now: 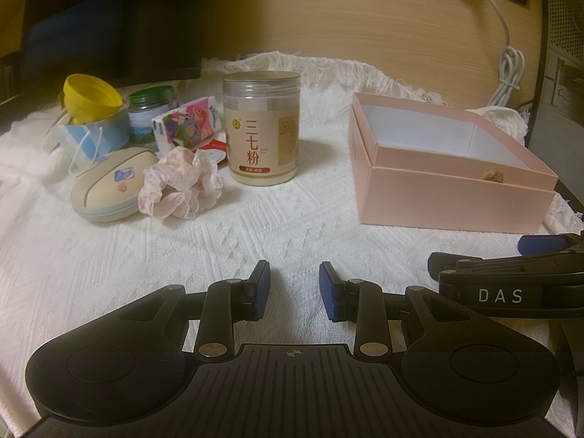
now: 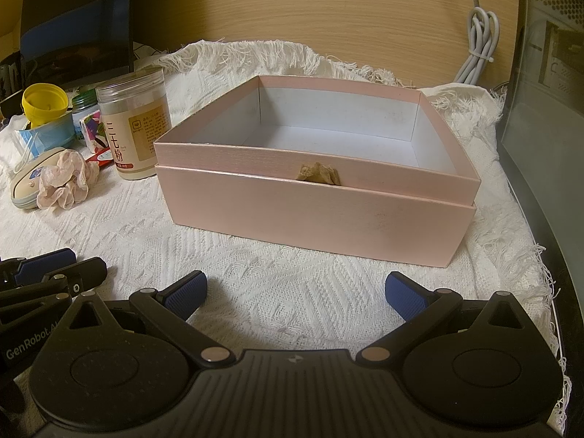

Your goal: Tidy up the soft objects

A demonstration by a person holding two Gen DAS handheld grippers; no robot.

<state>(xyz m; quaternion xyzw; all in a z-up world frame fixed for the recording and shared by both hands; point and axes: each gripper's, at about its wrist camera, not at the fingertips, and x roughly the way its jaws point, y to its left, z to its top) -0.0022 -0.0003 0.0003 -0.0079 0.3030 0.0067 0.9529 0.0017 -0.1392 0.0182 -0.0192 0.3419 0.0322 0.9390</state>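
Note:
A pink lace scrunchie (image 1: 181, 182) lies on the white cloth at the left, next to a beige oval case (image 1: 109, 184); it also shows in the right wrist view (image 2: 65, 184). A blue face mask (image 1: 87, 137) and a printed tissue pack (image 1: 188, 124) lie behind it. An open pink box (image 1: 452, 168) stands at the right, empty inside (image 2: 314, 168). My left gripper (image 1: 294, 286) is open and empty, low over the cloth. My right gripper (image 2: 295, 290) is wide open and empty in front of the box.
A clear jar of powder (image 1: 262, 127) stands mid-cloth. A yellow cup (image 1: 91, 96) and a small green-lidded jar (image 1: 150, 113) sit at the back left. A dark monitor (image 1: 109, 25) stands behind, a coiled white cable (image 1: 509, 73) at back right. The cloth edge (image 2: 547, 292) drops off on the right.

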